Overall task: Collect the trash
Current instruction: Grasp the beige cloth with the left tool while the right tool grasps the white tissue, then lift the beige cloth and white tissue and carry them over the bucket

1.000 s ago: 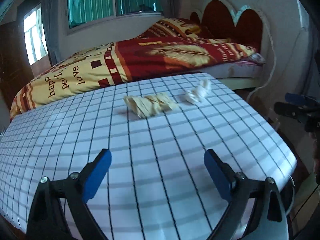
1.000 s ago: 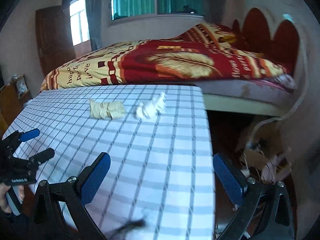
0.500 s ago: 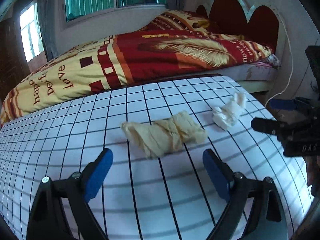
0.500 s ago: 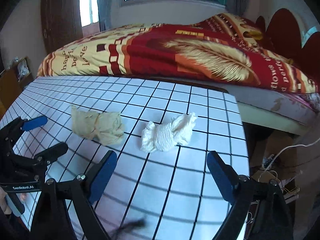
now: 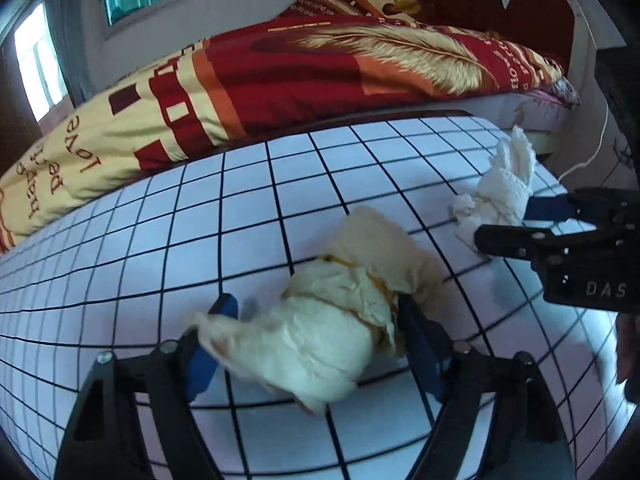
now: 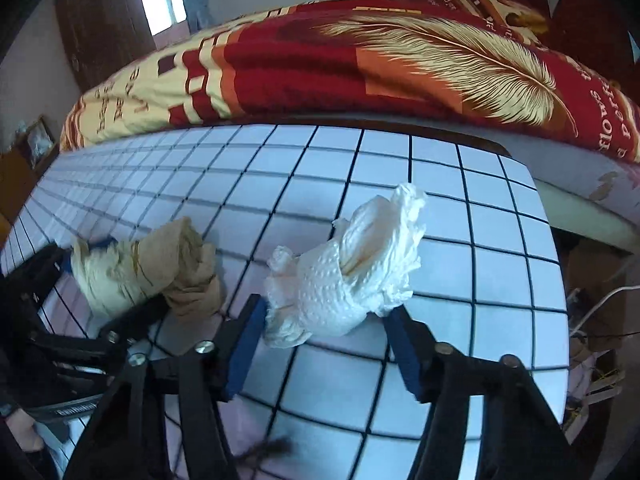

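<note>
Both tongs closed around their paper wads [image 5: 320, 332].

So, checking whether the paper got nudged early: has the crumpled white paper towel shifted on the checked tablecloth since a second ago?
Cannot tell: the crumpled white paper towel looms larger only because the camera closed in; it lies near the checked tablecloth's same corner.

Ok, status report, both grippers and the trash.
Left gripper closing around yellowish wad. Right gripper closing around white tissue. Both wads on checked table. Nothing in the way.
</note>
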`<state>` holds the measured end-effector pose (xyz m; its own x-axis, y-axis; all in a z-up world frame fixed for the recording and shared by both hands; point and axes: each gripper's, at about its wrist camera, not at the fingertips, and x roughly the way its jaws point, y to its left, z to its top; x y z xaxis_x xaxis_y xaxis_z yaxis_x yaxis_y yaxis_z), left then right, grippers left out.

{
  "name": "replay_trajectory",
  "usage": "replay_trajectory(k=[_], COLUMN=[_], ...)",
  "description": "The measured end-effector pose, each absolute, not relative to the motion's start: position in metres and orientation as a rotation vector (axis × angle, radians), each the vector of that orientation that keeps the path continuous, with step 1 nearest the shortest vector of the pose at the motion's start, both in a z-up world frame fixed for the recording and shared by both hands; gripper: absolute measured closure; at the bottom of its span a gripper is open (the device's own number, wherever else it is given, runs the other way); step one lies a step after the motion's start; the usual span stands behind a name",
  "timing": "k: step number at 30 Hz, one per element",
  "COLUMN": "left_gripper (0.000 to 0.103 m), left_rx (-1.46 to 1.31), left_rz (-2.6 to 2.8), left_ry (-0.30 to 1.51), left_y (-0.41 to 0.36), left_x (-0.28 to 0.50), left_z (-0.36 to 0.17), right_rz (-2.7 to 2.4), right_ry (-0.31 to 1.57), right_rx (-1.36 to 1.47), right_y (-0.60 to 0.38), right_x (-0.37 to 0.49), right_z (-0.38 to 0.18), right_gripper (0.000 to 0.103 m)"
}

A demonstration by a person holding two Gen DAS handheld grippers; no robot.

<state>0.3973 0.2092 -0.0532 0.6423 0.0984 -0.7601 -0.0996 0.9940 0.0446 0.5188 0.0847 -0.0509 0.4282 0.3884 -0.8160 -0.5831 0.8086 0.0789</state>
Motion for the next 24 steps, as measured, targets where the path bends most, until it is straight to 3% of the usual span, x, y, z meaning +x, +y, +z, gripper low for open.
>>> replay_trajectory(k=[2, 6, 10, 24], left_gripper=[0.027, 0.056, 0.067, 0.072], left_rx=[-0.016, -0.064, -0.042, -0.069], left_rz=[0.108, 0.068, 0.073, 0.08], left_ry=[0.873, 0.879, 0.863, 0.836], left_y=[0.212, 0.214, 0.209, 0.218], left_x=[0.403, 0.405, 0.405, 0.386], left_z=[-0.054, -0.054, -0.053, -0.044], right_rz=[0.615, 0.637, 0.643, 0.663], right_ry=[0.949, 0.94, 0.914, 0.892], right_rx=[-0.229, -0.265, -0.318, -0.301], right_y=[0.09, 0.105, 0.112, 0.105], right_x=[0.523, 0.526, 0.521, 0.498], right_z=[-0.051, -0.05, -0.047, -0.041], right_gripper=[0.051, 0.061, 0.071, 0.073])
